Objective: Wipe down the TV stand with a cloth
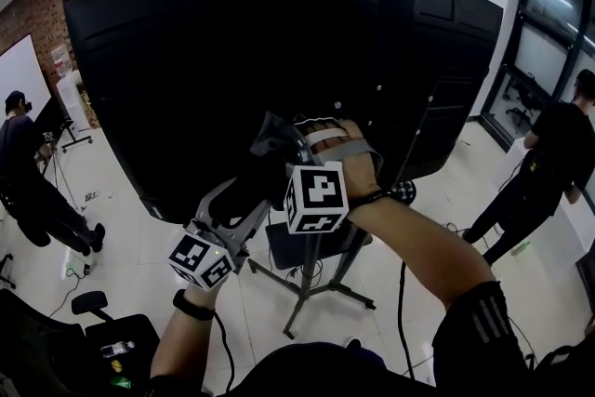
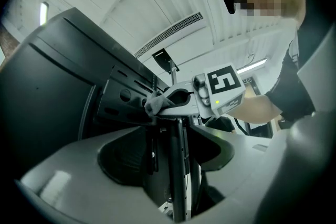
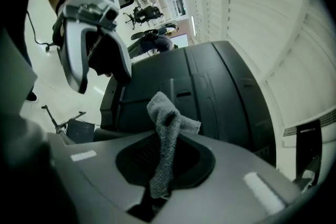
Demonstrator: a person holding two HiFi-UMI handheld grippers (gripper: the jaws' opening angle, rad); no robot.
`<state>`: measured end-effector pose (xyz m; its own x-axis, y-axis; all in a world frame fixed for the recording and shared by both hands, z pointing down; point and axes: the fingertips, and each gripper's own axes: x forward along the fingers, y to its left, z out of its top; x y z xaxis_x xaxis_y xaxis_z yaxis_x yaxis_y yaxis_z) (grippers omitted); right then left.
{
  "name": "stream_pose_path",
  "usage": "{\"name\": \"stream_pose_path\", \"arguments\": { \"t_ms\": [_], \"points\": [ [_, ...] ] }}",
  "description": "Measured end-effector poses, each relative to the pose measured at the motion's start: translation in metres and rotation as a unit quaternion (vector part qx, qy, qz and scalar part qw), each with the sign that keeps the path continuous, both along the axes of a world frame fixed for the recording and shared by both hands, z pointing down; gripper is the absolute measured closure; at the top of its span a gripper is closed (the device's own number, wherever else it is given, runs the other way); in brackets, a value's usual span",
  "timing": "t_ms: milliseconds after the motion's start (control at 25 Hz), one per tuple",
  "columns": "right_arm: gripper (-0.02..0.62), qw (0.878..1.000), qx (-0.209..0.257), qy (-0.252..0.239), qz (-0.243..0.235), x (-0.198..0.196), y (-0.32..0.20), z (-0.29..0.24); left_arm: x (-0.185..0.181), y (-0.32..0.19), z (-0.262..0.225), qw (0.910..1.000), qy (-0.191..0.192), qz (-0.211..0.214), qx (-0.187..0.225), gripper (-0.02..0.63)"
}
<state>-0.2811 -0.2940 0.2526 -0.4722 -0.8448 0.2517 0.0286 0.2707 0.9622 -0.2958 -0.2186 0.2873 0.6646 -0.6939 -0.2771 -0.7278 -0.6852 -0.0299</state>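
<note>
The black TV back (image 1: 232, 60) stands on a wheeled stand with a metal pole (image 1: 305, 279). My right gripper (image 1: 274, 149) is shut on a grey cloth (image 1: 270, 142) and holds it up against the bracket area behind the TV. In the right gripper view the cloth (image 3: 165, 139) hangs folded between the jaws of that gripper (image 3: 164, 165). My left gripper (image 1: 251, 191) sits lower left, pointing up, open. The stand pole (image 2: 178, 165) shows in the gap of the left gripper (image 2: 176, 165); I cannot tell whether they touch. The right gripper (image 2: 173, 99) and the cloth (image 2: 153, 105) appear above it.
The stand's base legs (image 1: 344, 293) spread over the pale floor below my arms. One person (image 1: 28, 181) stands at the far left, another (image 1: 544, 172) at the right by the windows. A dark chair (image 1: 102, 321) is at the lower left.
</note>
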Motion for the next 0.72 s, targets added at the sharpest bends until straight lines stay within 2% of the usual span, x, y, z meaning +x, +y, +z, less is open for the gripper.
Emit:
{"name": "stream_pose_path", "arguments": {
  "t_ms": [80,160,240,520,720],
  "points": [
    [0.572,0.997,-0.032,-0.055,-0.034,0.002,0.016,-0.010,0.004,0.003,-0.007,1.0000,-0.003,-0.004,0.001,0.323],
    [0.572,0.989,-0.067,-0.113,-0.064,0.010,0.031,-0.026,0.010,0.005,-0.014,1.0000,-0.005,-0.005,0.006,0.324],
    [0.572,0.981,-0.078,-0.156,-0.083,0.025,0.040,-0.045,0.018,0.008,-0.025,0.9998,-0.007,-0.006,0.017,0.324],
    [0.572,0.965,-0.063,-0.228,-0.114,0.091,0.038,-0.095,0.062,0.011,-0.052,0.9989,-0.019,-0.014,0.039,0.324],
    [0.571,0.946,-0.104,-0.274,-0.137,0.122,0.011,-0.106,0.086,-0.002,-0.057,0.9988,-0.012,-0.034,0.032,0.324]
  ]
}}
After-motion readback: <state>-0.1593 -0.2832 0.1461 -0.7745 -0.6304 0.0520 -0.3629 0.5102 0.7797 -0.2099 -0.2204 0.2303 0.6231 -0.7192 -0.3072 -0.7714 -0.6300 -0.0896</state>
